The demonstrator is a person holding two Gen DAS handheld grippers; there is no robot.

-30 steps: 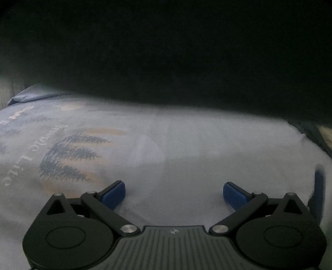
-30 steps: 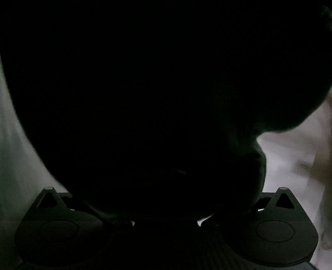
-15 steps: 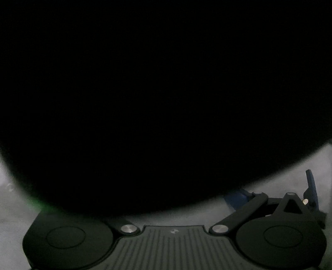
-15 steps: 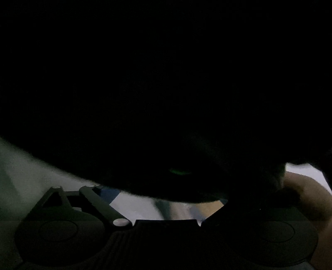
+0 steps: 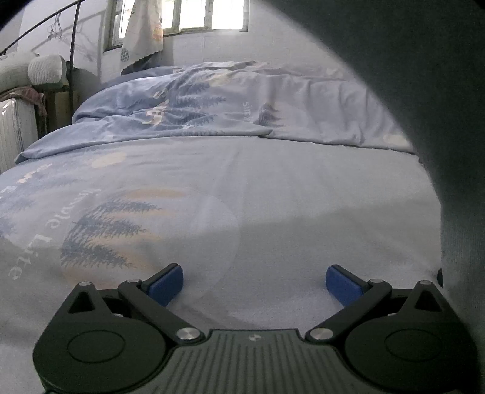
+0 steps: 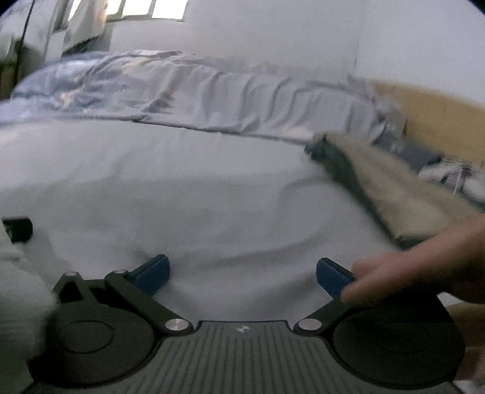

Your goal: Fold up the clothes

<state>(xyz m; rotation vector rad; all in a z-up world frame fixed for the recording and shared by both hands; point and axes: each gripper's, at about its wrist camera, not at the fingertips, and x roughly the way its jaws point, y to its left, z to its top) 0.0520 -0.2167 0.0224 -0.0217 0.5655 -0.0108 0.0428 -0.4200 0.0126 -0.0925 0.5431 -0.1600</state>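
Clearing from both views: dark garment (image 5: 439, 106) no longer blanketing the lenses, now hanging only along the left view's right edge. Revealing the bed (image 5: 272, 188), rumpled duvet (image 5: 212, 103) and window (image 5: 209, 15). Showing a fleece-lined garment (image 6: 391, 194) blurring at right.

The left gripper (image 5: 254, 280) hovers low over a bed, its blue-padded jaws spread wide with nothing between them. The pale blue bedsheet (image 5: 272, 194) below is printed with pine trees and lettering. A rumpled matching duvet (image 5: 212, 100) lies farther back. A dark garment (image 5: 439, 106) fills the right edge. Bright windows (image 5: 209, 15) sit in the far wall.
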